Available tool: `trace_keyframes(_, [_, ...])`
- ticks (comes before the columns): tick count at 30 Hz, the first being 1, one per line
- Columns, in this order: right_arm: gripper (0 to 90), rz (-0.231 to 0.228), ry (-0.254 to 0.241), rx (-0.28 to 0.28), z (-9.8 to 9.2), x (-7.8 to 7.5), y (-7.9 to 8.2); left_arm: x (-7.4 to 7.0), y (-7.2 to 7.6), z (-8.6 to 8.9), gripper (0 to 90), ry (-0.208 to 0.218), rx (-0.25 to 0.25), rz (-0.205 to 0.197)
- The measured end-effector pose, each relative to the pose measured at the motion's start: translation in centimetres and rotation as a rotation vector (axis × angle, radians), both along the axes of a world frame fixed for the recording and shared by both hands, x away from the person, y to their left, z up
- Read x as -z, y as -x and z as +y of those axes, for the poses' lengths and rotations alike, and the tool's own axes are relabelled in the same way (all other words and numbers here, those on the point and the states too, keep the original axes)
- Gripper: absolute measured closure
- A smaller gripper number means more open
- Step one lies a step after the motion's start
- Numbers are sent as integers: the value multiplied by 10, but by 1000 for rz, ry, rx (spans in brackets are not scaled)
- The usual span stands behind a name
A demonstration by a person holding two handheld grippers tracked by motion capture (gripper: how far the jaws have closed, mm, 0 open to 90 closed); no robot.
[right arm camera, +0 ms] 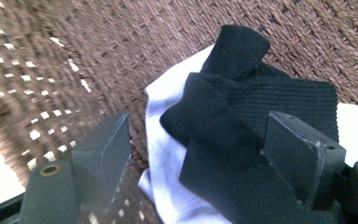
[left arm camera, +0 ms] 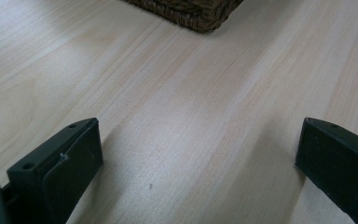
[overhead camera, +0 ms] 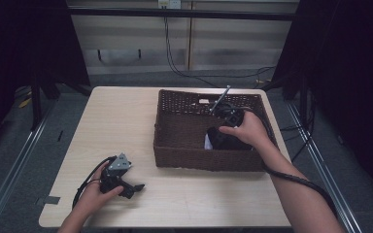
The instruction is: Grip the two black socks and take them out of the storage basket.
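Both tools released: right tool (right arm camera: 198, 154) over black cloth (right arm camera: 256, 107), left tool (left arm camera: 198, 154) above table (left arm camera: 177, 93)

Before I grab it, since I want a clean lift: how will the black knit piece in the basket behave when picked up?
The black knit is probably floppy: it lies folded and creased, so it should sag from the right gripper. Its ribbed surface suggests little slipping. It rests on a white cloth, which might drag up with it inside the basket.

Left gripper (overhead camera: 126, 187): black body, grey three-cornered plate on top, black cable looping behind. Right gripper (right arm camera: 200, 154): flat matte-black jaws, screw holes, brass-coloured fasteners at base. Forearms bare, no sleeves.
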State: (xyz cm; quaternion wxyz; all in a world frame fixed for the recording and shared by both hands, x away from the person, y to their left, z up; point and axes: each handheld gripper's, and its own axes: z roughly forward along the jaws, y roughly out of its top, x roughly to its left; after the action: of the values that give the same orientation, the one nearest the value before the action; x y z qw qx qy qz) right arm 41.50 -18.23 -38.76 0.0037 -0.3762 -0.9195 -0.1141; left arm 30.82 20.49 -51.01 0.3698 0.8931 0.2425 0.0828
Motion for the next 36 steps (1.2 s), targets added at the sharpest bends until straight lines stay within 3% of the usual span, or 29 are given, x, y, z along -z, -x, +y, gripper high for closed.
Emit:
trace_keyframes(7, [322,22,57,-1,8,19,-8,0,0,0,0,0,0,0])
trace_keyframes(9, [508,27,84,-12,8,24,-9,0,0,0,0,4,2,2])
trace_keyframes(10, [524,31,88,-6,8,25,-9,0,0,0,0,4,2,2])
trace_keyframes(11, [646,33,95,-8,6,26,-10,0,0,0,0,4,2,2])
trace_keyframes(12, [702,52,92,-10,6,25,-9,0,0,0,0,4,3,2])
trace_keyframes(17, [843,64,64,-16,-2,13,-10,0,0,0,0,4,3,2])
trace_keyframes(29, [857,84,17,21,-25,-24,-6,0,0,0,0,4,5,2])
trace_keyframes(36, [858,89,28,3,-30,-48,-5,0,0,0,0,4,4,1])
